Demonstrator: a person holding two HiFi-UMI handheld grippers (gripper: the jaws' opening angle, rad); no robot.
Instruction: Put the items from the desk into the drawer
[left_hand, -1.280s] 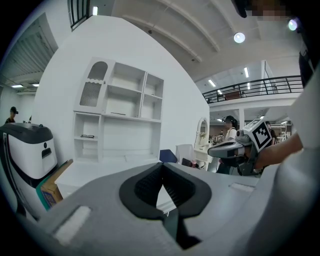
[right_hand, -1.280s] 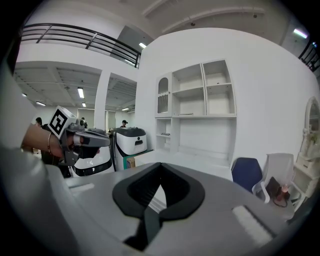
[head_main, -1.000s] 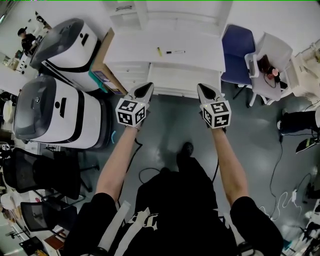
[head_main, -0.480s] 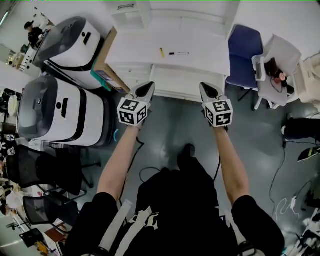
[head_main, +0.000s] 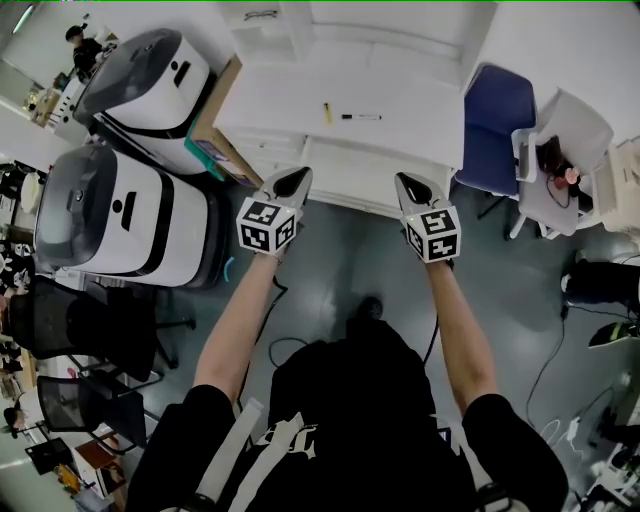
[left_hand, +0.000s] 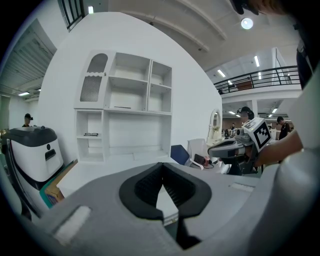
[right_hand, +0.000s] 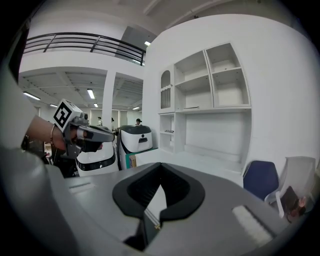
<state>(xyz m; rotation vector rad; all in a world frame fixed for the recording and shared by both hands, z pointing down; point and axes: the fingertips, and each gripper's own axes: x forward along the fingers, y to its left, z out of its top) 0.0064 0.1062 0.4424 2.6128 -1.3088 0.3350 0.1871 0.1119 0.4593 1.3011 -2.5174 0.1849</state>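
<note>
Head view first: both arms reach out over the grey floor, the left gripper and the right gripper side by side, just short of the white desk. On the desktop lie a small yellow item and, just beside it, a black pen, both well clear of the grippers, with the drawer fronts below the desk edge. A blue chair stands to the right and two white machines to the left. Over to the left gripper view: the left gripper has its jaws together, nothing between them, facing the white shelf unit; the right gripper shows alongside. Right gripper view now: the right gripper is closed too and empty, with the left gripper off to its side and the blue chair low on the right.
</note>
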